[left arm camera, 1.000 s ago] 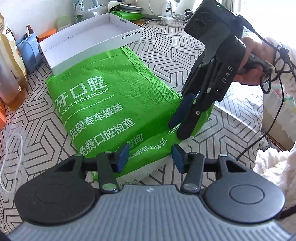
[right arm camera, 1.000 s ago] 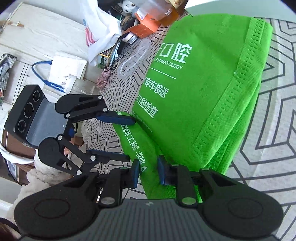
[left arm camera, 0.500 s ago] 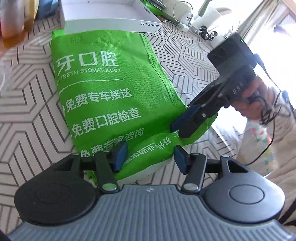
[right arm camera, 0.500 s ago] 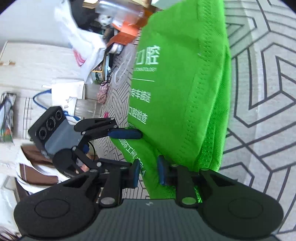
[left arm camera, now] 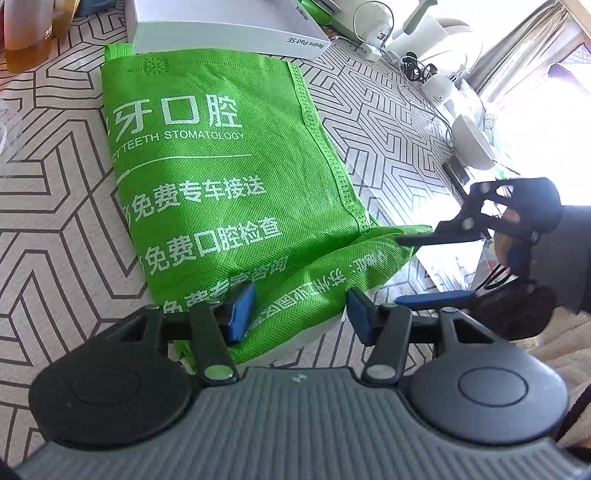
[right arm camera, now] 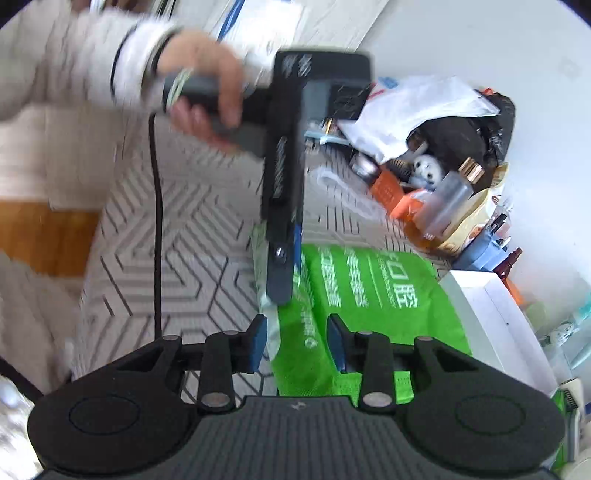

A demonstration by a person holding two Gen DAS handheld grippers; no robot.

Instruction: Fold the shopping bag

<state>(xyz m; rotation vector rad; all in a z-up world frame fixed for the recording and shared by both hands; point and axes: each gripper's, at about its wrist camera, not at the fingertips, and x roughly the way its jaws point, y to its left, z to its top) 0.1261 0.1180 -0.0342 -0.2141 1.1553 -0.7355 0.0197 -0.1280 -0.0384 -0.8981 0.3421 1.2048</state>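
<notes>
A green shopping bag (left arm camera: 221, 177) with white lettering lies flat on the patterned tablecloth, its near bottom panel folded up. My left gripper (left arm camera: 299, 314) is open, its fingers either side of the bag's near edge. My right gripper (right arm camera: 295, 339) is open over the bag's near right corner (right arm camera: 306, 354); in the left wrist view it (left arm camera: 413, 269) shows open at the bag's right corner. The left gripper body (right arm camera: 284, 229) stands over the bag in the right wrist view.
A white box (left arm camera: 229, 29) lies against the bag's far edge. Bottles (left arm camera: 26, 33) stand far left. Chargers, cables and bowls (left arm camera: 472, 144) lie far right. Packets and clutter (right arm camera: 436, 177) fill the table's back in the right wrist view.
My right gripper has opened, let go of the bag's corner, and swung round to the right, level with the table. My left gripper stays open at the near edge.
</notes>
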